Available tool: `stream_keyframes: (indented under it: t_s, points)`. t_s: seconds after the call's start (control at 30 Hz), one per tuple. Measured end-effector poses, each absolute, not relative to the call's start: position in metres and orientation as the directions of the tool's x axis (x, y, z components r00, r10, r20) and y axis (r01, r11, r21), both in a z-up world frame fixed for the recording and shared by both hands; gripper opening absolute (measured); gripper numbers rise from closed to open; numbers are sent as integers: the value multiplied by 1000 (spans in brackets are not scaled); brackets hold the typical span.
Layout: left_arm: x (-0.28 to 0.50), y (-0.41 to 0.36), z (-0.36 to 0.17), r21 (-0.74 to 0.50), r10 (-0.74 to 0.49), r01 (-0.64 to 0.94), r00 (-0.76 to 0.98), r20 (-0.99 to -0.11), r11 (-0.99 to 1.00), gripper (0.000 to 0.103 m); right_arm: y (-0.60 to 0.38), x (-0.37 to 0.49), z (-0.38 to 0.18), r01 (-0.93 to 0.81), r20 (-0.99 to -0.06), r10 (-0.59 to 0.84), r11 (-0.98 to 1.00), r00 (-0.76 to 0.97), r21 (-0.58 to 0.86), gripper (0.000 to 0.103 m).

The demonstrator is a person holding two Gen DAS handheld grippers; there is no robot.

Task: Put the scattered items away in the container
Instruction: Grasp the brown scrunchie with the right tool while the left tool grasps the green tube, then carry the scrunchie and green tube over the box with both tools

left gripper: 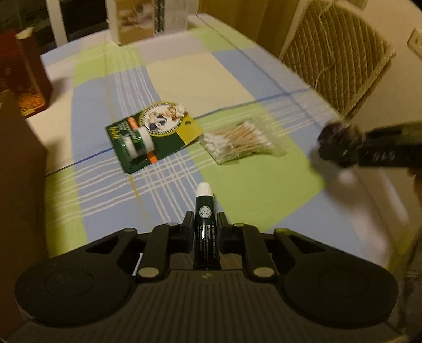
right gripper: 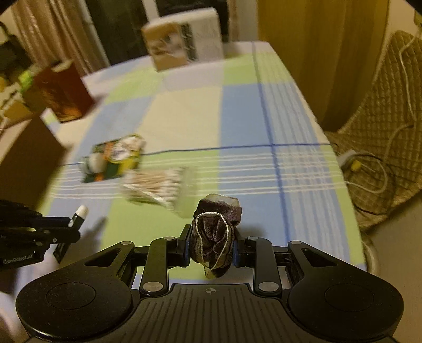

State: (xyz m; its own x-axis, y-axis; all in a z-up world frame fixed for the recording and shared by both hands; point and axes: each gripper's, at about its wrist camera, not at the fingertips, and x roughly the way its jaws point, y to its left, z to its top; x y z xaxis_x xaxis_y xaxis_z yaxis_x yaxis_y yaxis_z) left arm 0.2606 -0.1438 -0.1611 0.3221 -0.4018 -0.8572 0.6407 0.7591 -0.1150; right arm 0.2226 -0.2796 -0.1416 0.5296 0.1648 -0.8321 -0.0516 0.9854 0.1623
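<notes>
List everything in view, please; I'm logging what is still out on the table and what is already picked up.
lip balm tube: 1, dark green with white cap, held in the left gripper
fabric bundle: 1, dark purple-brown with pale cord, held in the right gripper
carded tape pack: 1, green and yellow card with white roll, lying on the tablecloth
bag of cotton swabs: 1, clear bag, white tips on wooden sticks, right beside the card
tablecloth: 1, blue, green and cream plaid
brown box: 1, left edge of table
red-brown box: 1, far left
pale box: 1, far end
wicker chair: 1, beige, right of table
left gripper: black, shut
right gripper: black, shut
</notes>
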Motion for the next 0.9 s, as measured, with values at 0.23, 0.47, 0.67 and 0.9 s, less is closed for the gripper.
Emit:
stream_keyframes:
  t_s: [0.23, 0.47, 0.67, 0.9]
  points:
    - [236, -94, -109, -146, -437, 577, 406, -802, 804, 13, -236, 194, -122, -177, -801, 273, 962, 533, 210, 30]
    - [219, -34, -69, -139, -409, 496, 492, -769, 857, 13, -177, 177, -103, -301, -777, 374, 921, 506, 247, 30]
    - [209, 20, -43, -124, -367, 427, 554, -747, 896, 13, -114, 173, -78, -448, -745, 465, 859, 479, 249, 30]
    - [213, 77, -29, -104, -304, 344, 601, -739, 933, 13, -49, 184, -52, -577, -697, 551, 781, 459, 237, 30]
